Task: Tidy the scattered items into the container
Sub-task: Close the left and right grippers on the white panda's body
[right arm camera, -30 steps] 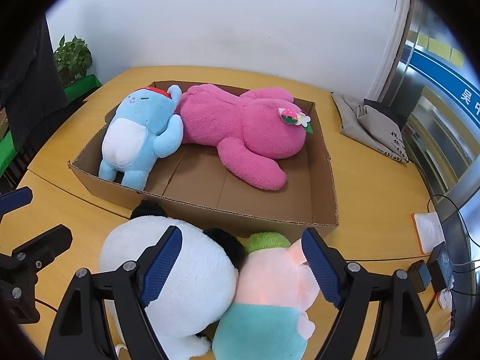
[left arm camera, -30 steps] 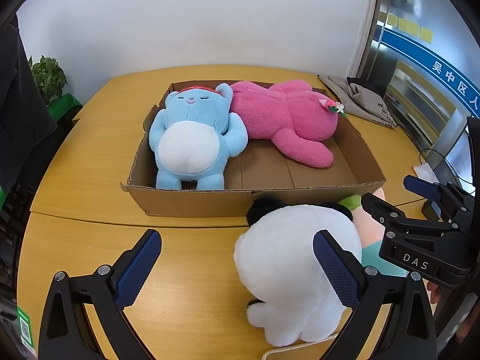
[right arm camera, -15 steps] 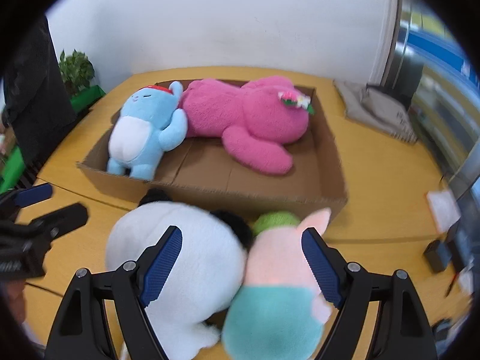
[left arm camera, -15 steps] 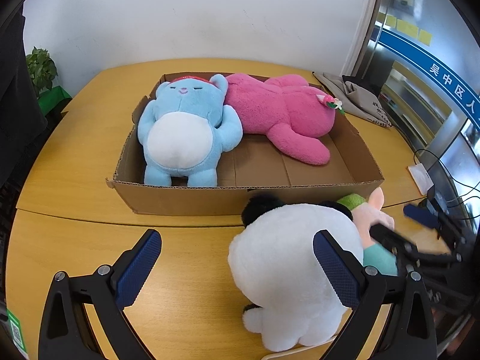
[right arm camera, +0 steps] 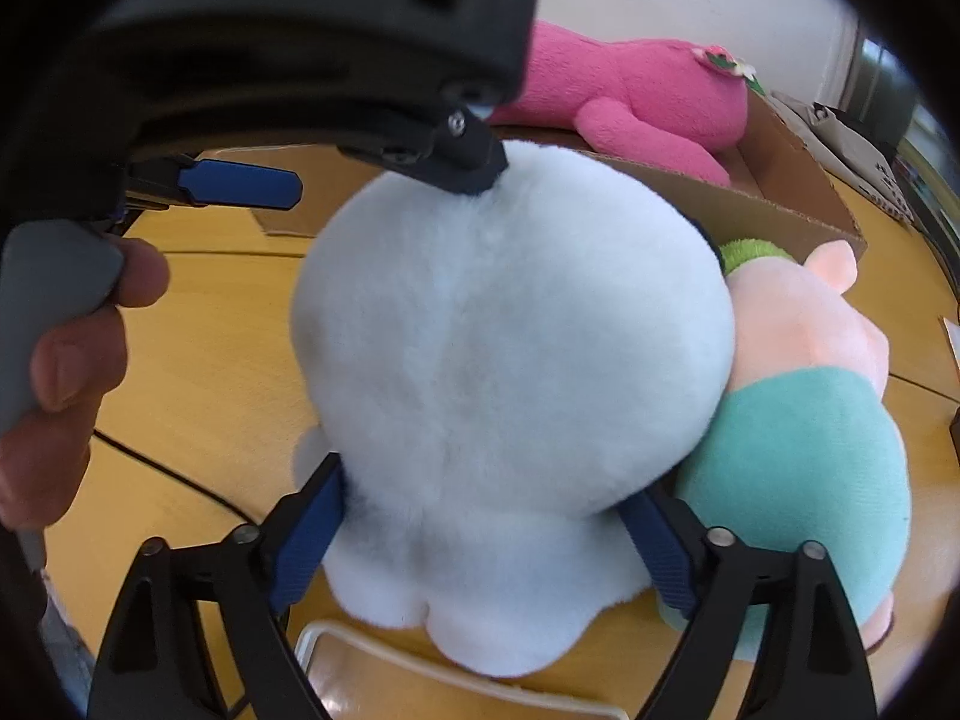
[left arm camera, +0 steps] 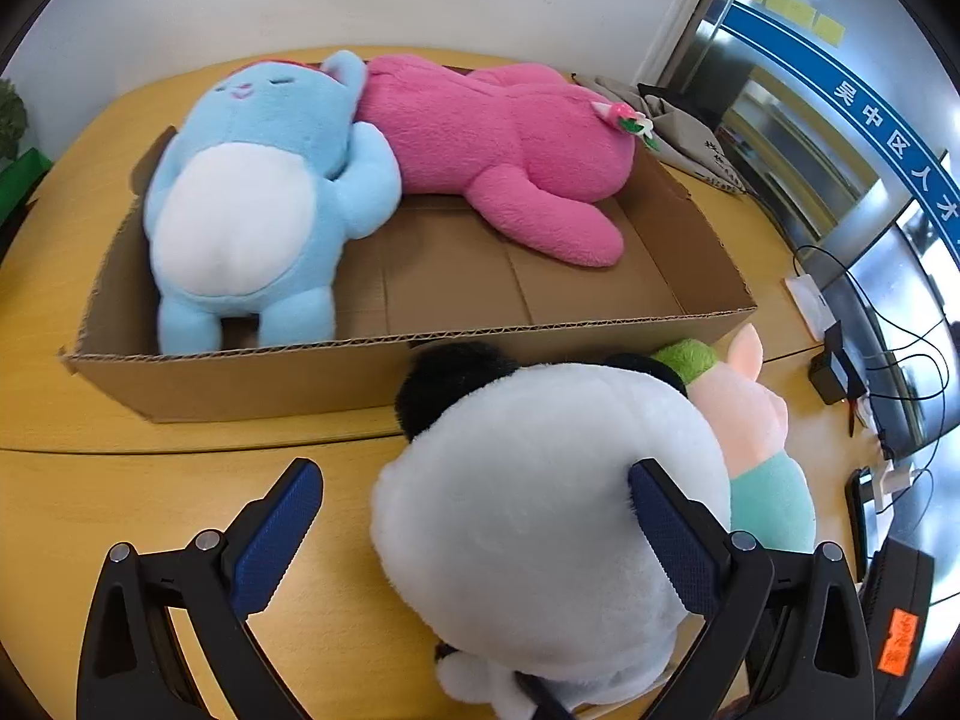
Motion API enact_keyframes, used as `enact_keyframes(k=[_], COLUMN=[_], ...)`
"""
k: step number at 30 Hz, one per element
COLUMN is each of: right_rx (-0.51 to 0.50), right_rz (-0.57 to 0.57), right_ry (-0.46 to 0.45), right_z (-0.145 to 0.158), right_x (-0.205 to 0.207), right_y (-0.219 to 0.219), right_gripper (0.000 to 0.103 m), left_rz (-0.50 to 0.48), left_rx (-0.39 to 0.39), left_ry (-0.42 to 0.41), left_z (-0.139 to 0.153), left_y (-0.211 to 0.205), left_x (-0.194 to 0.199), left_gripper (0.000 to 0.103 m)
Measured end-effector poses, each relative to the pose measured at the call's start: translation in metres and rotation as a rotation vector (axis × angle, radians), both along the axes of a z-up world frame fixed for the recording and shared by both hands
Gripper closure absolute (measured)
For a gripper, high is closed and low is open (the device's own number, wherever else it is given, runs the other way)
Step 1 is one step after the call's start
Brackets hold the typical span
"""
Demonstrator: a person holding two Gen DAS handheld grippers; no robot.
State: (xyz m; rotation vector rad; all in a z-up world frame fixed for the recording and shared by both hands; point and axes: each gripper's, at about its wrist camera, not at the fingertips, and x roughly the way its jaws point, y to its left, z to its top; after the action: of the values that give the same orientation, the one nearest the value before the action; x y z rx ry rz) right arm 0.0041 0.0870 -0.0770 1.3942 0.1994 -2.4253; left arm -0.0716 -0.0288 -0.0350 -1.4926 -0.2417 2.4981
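A white panda plush (left arm camera: 540,480) with black ears sits on the wooden table in front of the cardboard box (left arm camera: 420,339). My left gripper (left arm camera: 474,480) is open over the panda's back, with its right finger (left arm camera: 672,534) sunk into the fur and the left one clear. My right gripper (right arm camera: 480,486) is open and straddles the panda (right arm camera: 510,348) at its base. The left gripper (right arm camera: 390,180) also shows in the right wrist view, touching the panda's top. A pink piglet plush (left arm camera: 744,414) in teal leans against the panda. In the box lie a blue plush (left arm camera: 252,192) and a pink plush (left arm camera: 510,138).
A hand (right arm camera: 60,360) holds the left gripper's handle. A grey cloth bag (left arm camera: 690,138) lies behind the box. Cables and small devices (left arm camera: 840,372) sit at the table's right edge. A white cord (right arm camera: 336,642) runs beneath the panda. The box's front right floor is bare.
My right gripper swung left and down, from facing both plush to straddling the panda's base. My left gripper came forward, and its right finger now presses into the panda.
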Motion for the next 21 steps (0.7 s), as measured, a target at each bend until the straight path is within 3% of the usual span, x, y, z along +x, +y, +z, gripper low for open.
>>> enact_keyframes(k=[2, 5, 7, 8, 12, 16, 21], right_rx=[0.030, 0.049, 0.053, 0.046, 0.023, -0.023, -0.096], right_rz=[-0.017, -0.025, -0.025, -0.023, -0.023, -0.020, -0.011], right_ry=[0.010, 0.034, 0.051, 0.055, 0.068, 0.070, 0.082], right_z=[-0.006, -0.010, -0.012, -0.011, -0.004, 0.003, 0.023], right_x=[-0.003, -0.003, -0.001, -0.001, 0.002, 0.009, 0.021], right_y=[-0.007, -0.014, -0.017, -0.016, -0.011, -0.005, 0.001], right_gripper=[0.000, 0.000, 0.000, 0.003, 0.022, 0.033, 0.035], left_rz=[-0.023, -0.066, -0.093, -0.106, -0.116, -0.115, -0.113], left_rx=[0.024, 0.048, 0.065, 0.092, 0.123, 0.131, 0.142], left_ry=[-0.019, -0.037, -0.045, -0.049, -0.016, 0.030, 0.088], left_z=[-0.004, -0.010, -0.014, -0.013, 0.003, 0.024, 0.051], left_y=[0.000, 0.000, 0.000, -0.001, -0.003, -0.006, -0.008], left_x=[-0.005, -0.007, -0.007, -0.006, 0.003, 0.013, 0.026], left_gripper=[0.000, 0.001, 0.014, 0.027, 0.039, 0.045, 0.048])
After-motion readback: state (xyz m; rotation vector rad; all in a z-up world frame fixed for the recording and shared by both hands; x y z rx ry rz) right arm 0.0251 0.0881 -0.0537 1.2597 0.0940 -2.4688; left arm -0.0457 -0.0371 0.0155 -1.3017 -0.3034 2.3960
